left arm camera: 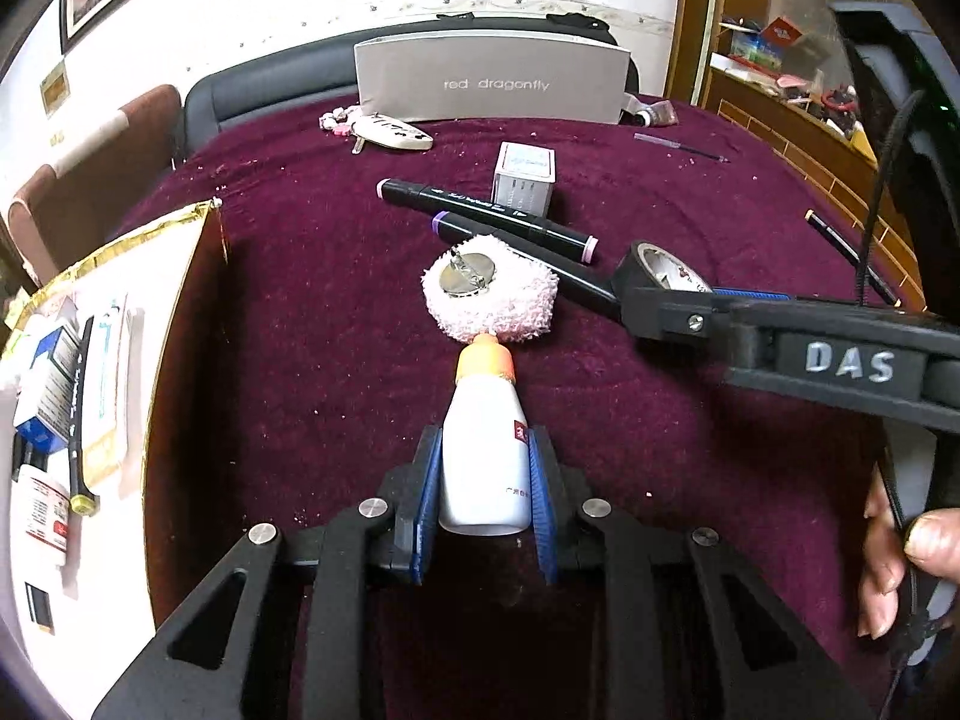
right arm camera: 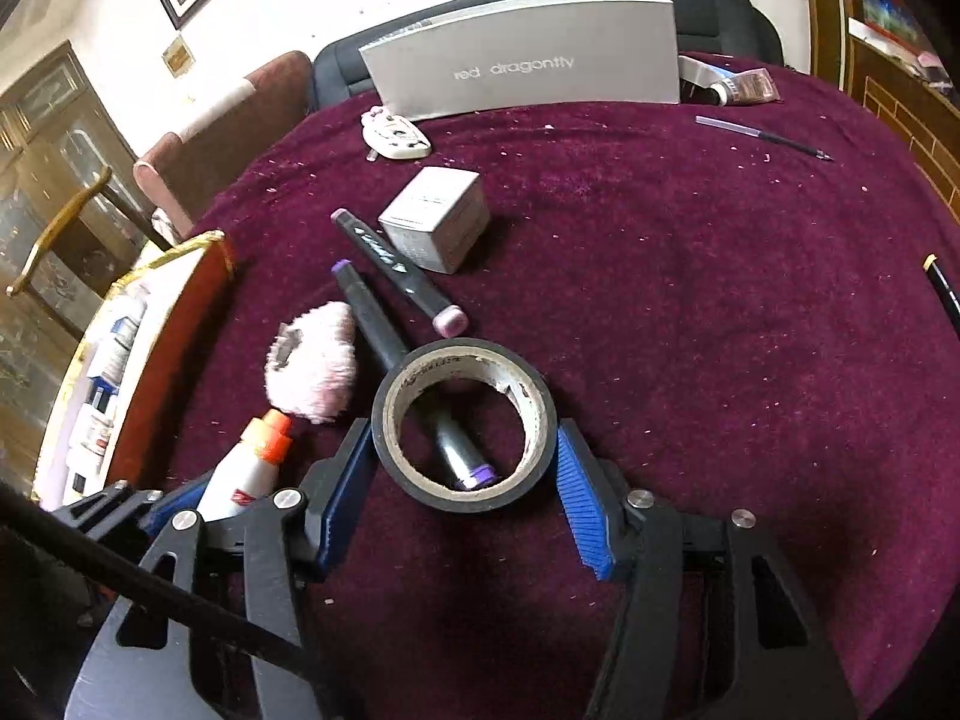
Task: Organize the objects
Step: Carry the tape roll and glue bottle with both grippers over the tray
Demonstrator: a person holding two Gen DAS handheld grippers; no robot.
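Left wrist view: the left gripper [left arm camera: 483, 471] clamps a white bottle [left arm camera: 485, 468] with an orange cap, blue pads pressed on both its sides, the cap touching a pink puff [left arm camera: 492, 294] on the maroon cloth [left arm camera: 660, 480]; two markers [left arm camera: 480, 210] lie beyond, a box [left arm camera: 78, 396] of packets sits at left, and the right gripper [left arm camera: 666, 294] reaches in at a tape roll [left arm camera: 669, 270]

Right wrist view: the right gripper [right arm camera: 462, 450] stands half-wide around the tape roll [right arm camera: 462, 426], its left pad touching the roll and its right pad just clear, with a marker [right arm camera: 384, 336] running under the ring, the bottle [right arm camera: 249, 468] and puff [right arm camera: 315, 372] at left

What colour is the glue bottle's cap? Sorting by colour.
Orange, on the white glue bottle; clearest in the left wrist view.
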